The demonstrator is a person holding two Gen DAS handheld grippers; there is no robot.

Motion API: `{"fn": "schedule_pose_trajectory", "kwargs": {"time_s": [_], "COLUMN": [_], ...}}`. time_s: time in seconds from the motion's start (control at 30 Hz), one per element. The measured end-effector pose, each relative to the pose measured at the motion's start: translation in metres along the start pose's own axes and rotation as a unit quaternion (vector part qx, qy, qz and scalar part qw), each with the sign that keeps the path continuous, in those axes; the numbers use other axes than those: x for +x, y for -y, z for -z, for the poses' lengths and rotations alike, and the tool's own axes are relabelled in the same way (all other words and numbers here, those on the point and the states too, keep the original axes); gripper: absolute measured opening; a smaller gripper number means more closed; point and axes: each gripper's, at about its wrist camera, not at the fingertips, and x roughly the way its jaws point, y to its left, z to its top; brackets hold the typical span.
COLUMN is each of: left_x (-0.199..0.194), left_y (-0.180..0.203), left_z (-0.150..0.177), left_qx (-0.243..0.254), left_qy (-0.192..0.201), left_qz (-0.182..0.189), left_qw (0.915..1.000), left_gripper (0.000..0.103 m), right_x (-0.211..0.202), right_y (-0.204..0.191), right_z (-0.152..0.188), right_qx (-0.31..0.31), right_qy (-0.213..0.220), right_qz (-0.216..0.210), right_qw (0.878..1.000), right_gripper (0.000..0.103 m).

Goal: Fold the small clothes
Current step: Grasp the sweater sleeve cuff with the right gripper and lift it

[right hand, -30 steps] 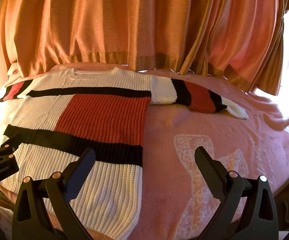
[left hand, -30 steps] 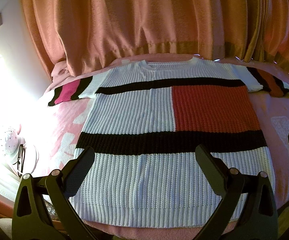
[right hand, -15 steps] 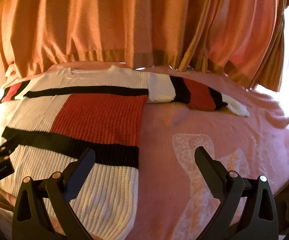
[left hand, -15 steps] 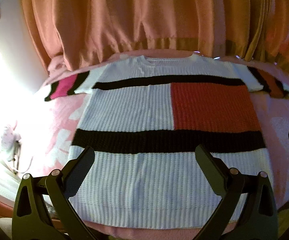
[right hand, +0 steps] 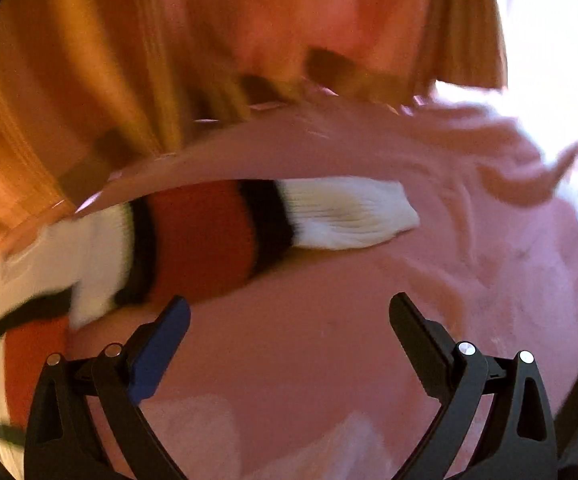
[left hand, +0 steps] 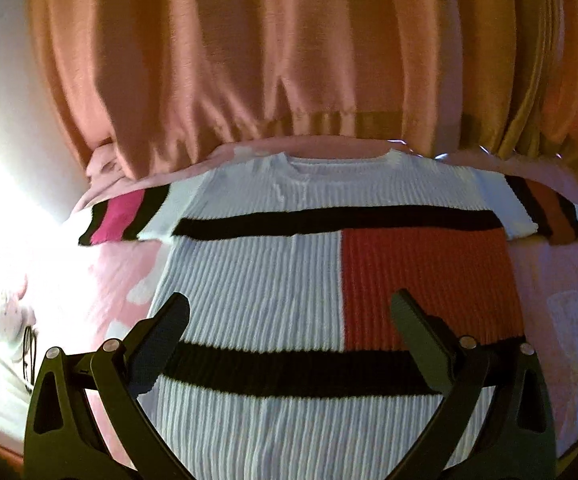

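- The right tool [right hand: 289, 320] is seen with its jaws spread wide and nothing between them; they have just been closing a little. It hangs over bare pink bedcover [right hand: 329, 360], just short of the sweater's right sleeve [right hand: 273, 220].
- That sleeve is laid out flat, banded white, black, red, black and white toward the cuff. The picture is smeared by motion, so whether the tool touches the cover cannot be told.
- The left tool [left hand: 289, 332] is likewise held wide open and empty, over the lower middle of the sweater [left hand: 257, 280], its fingers [left hand: 165, 336] standing apart above the lower black band.
- One sweater is counted, spread flat on the bed with its front up and neckline toward the curtain [left hand: 289, 60]. Two black bands are seen across its white ribbed body, with one red block between them on the right.
- Two sleeves are counted, both stretched out sideways; the left sleeve [left hand: 129, 216] carries a pink band between black ones.
- No container is seen; the sweater is borne by the bedcover alone.
- One orange curtain is hung behind the bed, its hem meeting the far edge.
- A pale, overexposed object [left hand: 13, 316] lies at the bed's left edge and cannot be identified.
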Motion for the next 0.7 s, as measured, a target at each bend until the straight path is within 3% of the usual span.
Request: {"fn": "schedule_pose_trajectory", "kwargs": {"time_s": [0.23, 0.33, 0.37, 0.4, 0.57, 0.7], "left_x": [0.033, 0.046, 0.048, 0.05, 0.049, 0.049], "left_y": [0.01, 0.011, 0.01, 0.01, 0.002, -0.004], "left_z": [-0.001, 0.005, 0.006, 0.006, 0.007, 0.01], "left_qx": [0.012, 0.009, 0.009, 0.008, -0.005, -0.008], "left_qy": [-0.009, -0.033, -0.039, -0.043, -0.042, -0.045], "left_qz": [-0.007, 0.004, 0.008, 0.011, 0.017, 0.023], "left_qw": [0.9999, 0.9994, 0.9992, 0.999, 0.999, 0.9987], "left_gripper": [0.098, 0.098, 0.098, 0.098, 0.098, 0.098], "right_x": [0.08, 0.093, 0.094, 0.091, 0.037, -0.027], "right_y": [0.024, 0.024, 0.022, 0.018, -0.035, -0.136], "right_z": [-0.022, -0.03, -0.034, -0.038, -0.068, -0.083], "right_qx": [0.105, 0.121, 0.119, 0.119, 0.075, -0.023], "right_qy": [-0.051, -0.042, -0.038, -0.03, 0.051, 0.093], "right_qz": [-0.041, -0.047, -0.051, -0.062, -0.119, -0.21], "right_qw": [0.992, 0.991, 0.991, 0.99, 0.989, 0.973], "right_gripper": [0.06, 0.039, 0.015, 0.007, 0.006, 0.006]}}
